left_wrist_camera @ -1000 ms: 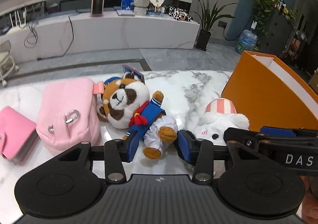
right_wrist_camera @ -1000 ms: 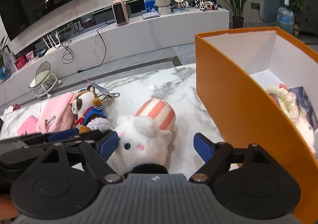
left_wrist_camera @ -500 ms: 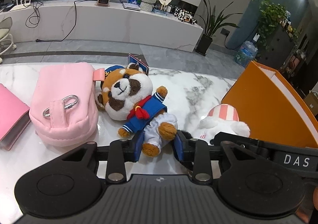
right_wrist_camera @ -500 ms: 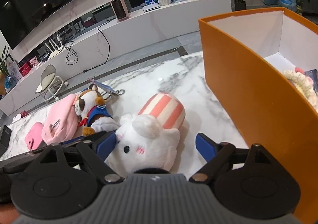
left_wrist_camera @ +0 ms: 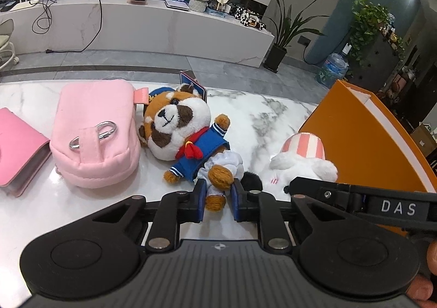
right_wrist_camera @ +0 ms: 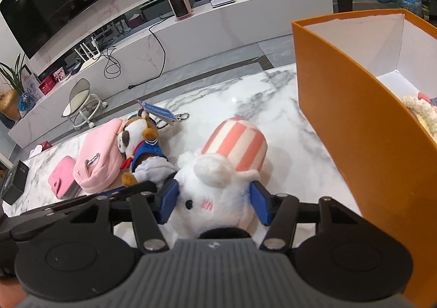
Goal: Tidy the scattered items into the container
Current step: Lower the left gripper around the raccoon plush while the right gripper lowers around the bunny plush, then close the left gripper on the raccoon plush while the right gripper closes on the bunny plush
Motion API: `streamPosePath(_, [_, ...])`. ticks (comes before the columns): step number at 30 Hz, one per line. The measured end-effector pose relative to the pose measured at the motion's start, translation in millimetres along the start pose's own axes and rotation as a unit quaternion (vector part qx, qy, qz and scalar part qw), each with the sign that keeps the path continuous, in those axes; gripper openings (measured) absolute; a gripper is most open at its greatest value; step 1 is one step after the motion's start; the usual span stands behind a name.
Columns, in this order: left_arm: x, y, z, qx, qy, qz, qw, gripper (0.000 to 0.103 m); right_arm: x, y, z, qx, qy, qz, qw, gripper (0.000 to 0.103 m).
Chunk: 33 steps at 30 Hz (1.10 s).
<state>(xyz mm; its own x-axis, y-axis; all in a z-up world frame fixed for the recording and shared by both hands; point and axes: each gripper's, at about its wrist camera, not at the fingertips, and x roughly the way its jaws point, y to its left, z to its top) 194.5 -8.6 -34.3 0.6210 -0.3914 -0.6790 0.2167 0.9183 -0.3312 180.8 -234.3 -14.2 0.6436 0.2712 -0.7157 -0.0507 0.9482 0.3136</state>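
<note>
A red panda plush (left_wrist_camera: 177,127) in a blue sailor suit lies on the marble table (left_wrist_camera: 251,122). My left gripper (left_wrist_camera: 217,200) is shut on its brown foot. A white plush (right_wrist_camera: 215,185) with a pink-striped hat lies to its right, and my right gripper (right_wrist_camera: 214,204) is shut on its body. In the left wrist view the white plush (left_wrist_camera: 303,160) rests against the orange box (left_wrist_camera: 363,144). The orange box (right_wrist_camera: 355,130) stands open at the right with a cream fluffy item (right_wrist_camera: 420,111) inside.
A pink pouch (left_wrist_camera: 95,133) and a pink wallet (left_wrist_camera: 19,155) lie left of the panda. A black box (right_wrist_camera: 13,182) sits at the table's far left edge. A blue tag and key clip (right_wrist_camera: 164,114) lie behind the panda. A fingertip (left_wrist_camera: 426,289) shows at the lower right.
Both grippers have moved forward and closed: the left fingers now pinch the panda's foot, and the right fingers have narrowed from wide apart onto the white plush.
</note>
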Motion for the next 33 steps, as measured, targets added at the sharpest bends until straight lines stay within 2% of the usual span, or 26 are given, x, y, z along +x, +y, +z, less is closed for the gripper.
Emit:
streamPosePath(8, [-30.2, -2.8, -13.2, 0.005, 0.002, -0.004, 1.0000, 0.020, -22.5, -3.1, -4.1, 0.005, 0.002, 0.012, 1.000, 0.055])
streamPosePath(17, [-79.2, -14.4, -64.7, 0.017, 0.022, -0.013, 0.9995, 0.019, -60.3, -14.6, -39.7, -0.004, 0.036, 0.015, 0.999, 0.055])
streamPosePath(24, [-98.9, -18.7, -77.9, 0.030, 0.031, 0.028, 0.9986, 0.026, -63.8, -6.8, -50.8, -0.026, 0.048, 0.012, 0.998, 0.056])
streamPosePath(27, [-105.0, -22.7, -74.1, 0.030, 0.034, 0.049, 0.9978, 0.042, -62.6, -4.5, -52.5, -0.033, 0.050, 0.010, 0.998, 0.058])
streamPosePath(29, [-110.4, -24.4, -70.2, 0.021, 0.026, 0.060, 0.9977, 0.067, -61.7, -3.0, -53.6, -0.038, 0.052, 0.010, 0.998, 0.062])
streamPosePath(31, [-114.1, -24.2, -67.2, 0.008, 0.017, 0.064, 0.9978, 0.073, -60.8, -1.8, -54.6, -0.042, 0.054, 0.008, 0.998, 0.069])
streamPosePath(33, [-116.3, -24.2, -63.5, -0.005, 0.008, 0.068, 0.9976, 0.073, -59.2, -3.0, -54.5, -0.042, 0.054, 0.000, 0.998, 0.076])
